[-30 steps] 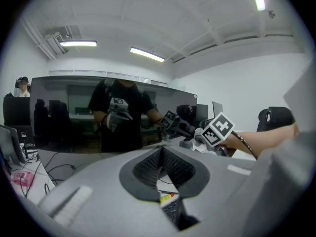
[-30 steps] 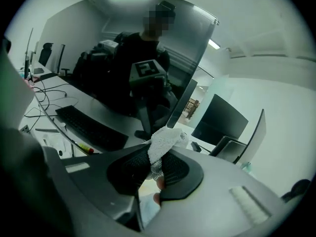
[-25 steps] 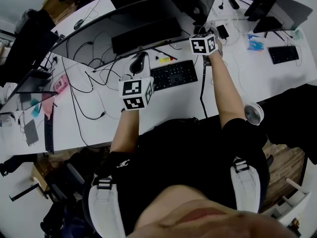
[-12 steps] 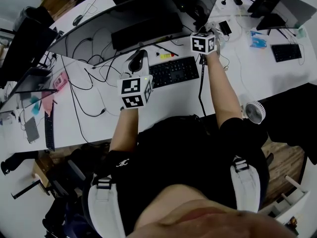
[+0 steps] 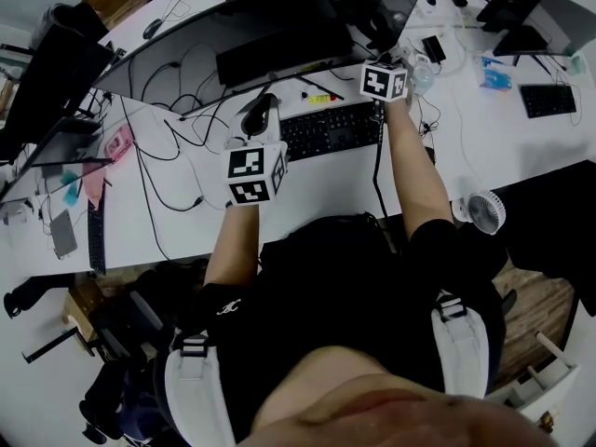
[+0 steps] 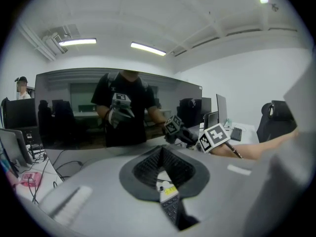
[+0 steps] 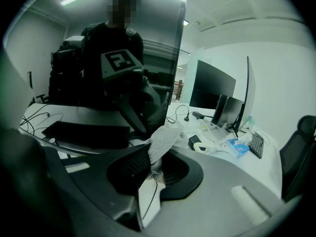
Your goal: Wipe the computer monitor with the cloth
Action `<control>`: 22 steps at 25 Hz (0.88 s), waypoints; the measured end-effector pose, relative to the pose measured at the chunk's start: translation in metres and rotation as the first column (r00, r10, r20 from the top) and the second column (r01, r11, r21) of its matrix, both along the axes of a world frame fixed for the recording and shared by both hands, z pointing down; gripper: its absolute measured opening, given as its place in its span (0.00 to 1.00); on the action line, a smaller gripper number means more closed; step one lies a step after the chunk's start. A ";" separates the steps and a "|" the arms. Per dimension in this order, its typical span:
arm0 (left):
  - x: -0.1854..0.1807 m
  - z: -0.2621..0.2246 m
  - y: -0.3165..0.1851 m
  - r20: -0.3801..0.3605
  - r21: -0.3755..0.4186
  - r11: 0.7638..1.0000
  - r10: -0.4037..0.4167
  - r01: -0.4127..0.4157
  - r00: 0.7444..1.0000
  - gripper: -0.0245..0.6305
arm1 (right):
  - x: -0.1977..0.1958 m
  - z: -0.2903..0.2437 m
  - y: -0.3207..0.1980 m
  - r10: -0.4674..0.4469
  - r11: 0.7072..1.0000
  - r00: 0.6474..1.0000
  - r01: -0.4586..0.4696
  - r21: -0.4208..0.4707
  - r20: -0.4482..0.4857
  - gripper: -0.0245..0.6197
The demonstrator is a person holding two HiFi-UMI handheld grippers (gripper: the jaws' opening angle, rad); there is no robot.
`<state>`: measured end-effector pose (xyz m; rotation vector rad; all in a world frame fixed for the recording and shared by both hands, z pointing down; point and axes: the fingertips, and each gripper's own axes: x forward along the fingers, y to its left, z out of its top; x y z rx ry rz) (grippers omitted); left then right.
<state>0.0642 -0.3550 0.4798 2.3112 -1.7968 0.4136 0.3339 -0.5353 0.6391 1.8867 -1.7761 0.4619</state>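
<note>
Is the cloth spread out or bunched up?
Bunched up: the cloth is a crumpled wad pinched in the right gripper, whose jaws are shut on it.

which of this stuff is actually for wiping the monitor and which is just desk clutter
For the job:
monitor
cloth, pinched in the right gripper

Just lying about:
keyboard
small fan
loose cables
second keyboard at the far right
</note>
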 end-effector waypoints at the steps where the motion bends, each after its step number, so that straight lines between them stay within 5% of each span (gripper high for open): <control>1: -0.003 0.001 0.002 0.005 -0.003 1.000 -0.003 0.003 1.000 0.12 | 0.000 0.005 0.000 0.009 1.000 1.000 -0.009 -0.007 0.013 0.10; 16: -0.044 0.008 0.023 0.099 -0.049 0.998 -0.032 0.037 0.995 0.12 | -0.016 0.049 0.008 0.007 0.999 0.982 0.002 -0.048 0.189 0.10; 22: -0.056 0.007 0.034 0.113 -0.048 0.997 -0.050 0.056 0.992 0.12 | -0.043 0.057 0.019 -0.069 0.995 0.983 0.079 -0.053 0.170 0.10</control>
